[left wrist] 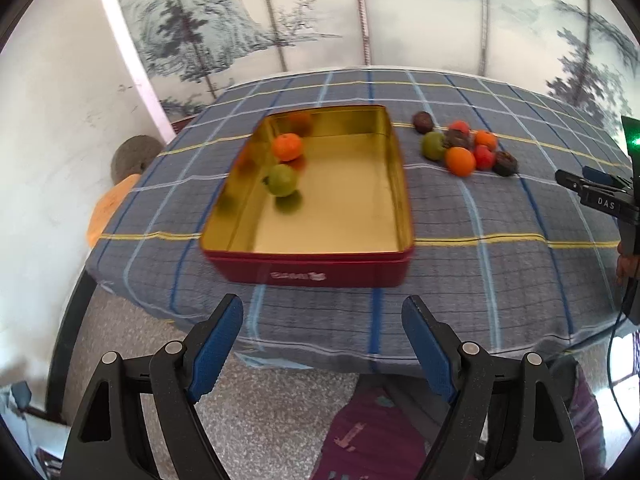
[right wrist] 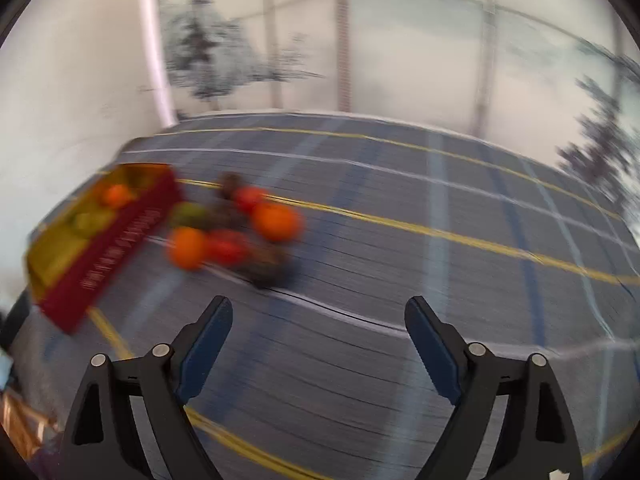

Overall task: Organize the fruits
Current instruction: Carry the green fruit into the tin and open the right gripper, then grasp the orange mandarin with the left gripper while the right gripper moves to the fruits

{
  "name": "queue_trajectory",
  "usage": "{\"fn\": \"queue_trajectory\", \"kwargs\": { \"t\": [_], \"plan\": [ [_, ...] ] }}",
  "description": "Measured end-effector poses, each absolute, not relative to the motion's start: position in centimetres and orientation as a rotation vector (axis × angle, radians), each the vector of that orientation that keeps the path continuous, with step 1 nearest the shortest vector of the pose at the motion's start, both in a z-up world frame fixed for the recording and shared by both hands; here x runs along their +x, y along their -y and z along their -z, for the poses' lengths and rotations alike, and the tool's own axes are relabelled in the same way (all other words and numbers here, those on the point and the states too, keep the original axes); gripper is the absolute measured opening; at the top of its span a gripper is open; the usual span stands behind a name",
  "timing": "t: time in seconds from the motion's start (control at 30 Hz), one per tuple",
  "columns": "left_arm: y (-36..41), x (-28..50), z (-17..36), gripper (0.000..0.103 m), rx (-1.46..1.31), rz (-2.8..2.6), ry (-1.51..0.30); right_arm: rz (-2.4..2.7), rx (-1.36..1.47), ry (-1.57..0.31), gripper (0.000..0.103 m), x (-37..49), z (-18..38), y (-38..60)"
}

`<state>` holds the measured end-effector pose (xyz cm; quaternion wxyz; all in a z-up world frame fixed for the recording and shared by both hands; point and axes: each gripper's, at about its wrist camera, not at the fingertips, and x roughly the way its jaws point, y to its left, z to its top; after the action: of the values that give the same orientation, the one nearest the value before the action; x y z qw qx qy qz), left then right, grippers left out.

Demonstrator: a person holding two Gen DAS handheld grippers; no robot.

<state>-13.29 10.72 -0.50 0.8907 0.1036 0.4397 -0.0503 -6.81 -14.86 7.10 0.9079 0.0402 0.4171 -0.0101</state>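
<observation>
A red tin box (left wrist: 308,272) with a gold inside sits on the plaid tablecloth. In it lie an orange fruit (left wrist: 287,147) and a green fruit (left wrist: 282,179). To its right is a pile of several fruits: oranges (left wrist: 460,161), a green one (left wrist: 434,146), red ones (left wrist: 483,157) and dark ones (left wrist: 423,121). My left gripper (left wrist: 322,316) is open and empty, in front of the table edge. My right gripper (right wrist: 319,316) is open and empty above the cloth; this view is blurred. The pile (right wrist: 276,221) and the box (right wrist: 116,248) lie to its front left.
The plaid tablecloth (left wrist: 500,248) covers the table. A painted screen (left wrist: 320,20) stands behind it. A grey round object (left wrist: 134,156) and an orange cushion (left wrist: 106,210) are off the table's left edge. The right gripper's body (left wrist: 608,200) shows at the left view's right edge.
</observation>
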Motion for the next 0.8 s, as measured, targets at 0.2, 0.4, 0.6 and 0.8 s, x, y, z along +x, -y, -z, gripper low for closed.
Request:
{"fn": "queue_trajectory", "kwargs": {
  "t": [0.2, 0.4, 0.6, 0.8],
  "plan": [
    [-8.2, -12.8, 0.6, 0.082, 0.262, 0.143, -0.92, 0.145, 0.15, -0.864, 0.092, -8.8, -6.2, 21.5],
    [-5.5, -11.8, 1.3, 0.082, 0.293, 0.222, -0.952, 0.145, 0.261, -0.88, 0.094, -9.1, -5.7, 23.7],
    [-2.7, -8.7, 1.1, 0.082, 0.275, 0.404, -0.993, 0.113, 0.291, -0.897, 0.099, -8.9, -5.4, 23.6],
    [1.0, -4.0, 0.8, 0.082, 0.286, 0.493, -0.99, 0.088, 0.326, -0.864, 0.1, -9.5, -5.5, 24.0]
  ]
}}
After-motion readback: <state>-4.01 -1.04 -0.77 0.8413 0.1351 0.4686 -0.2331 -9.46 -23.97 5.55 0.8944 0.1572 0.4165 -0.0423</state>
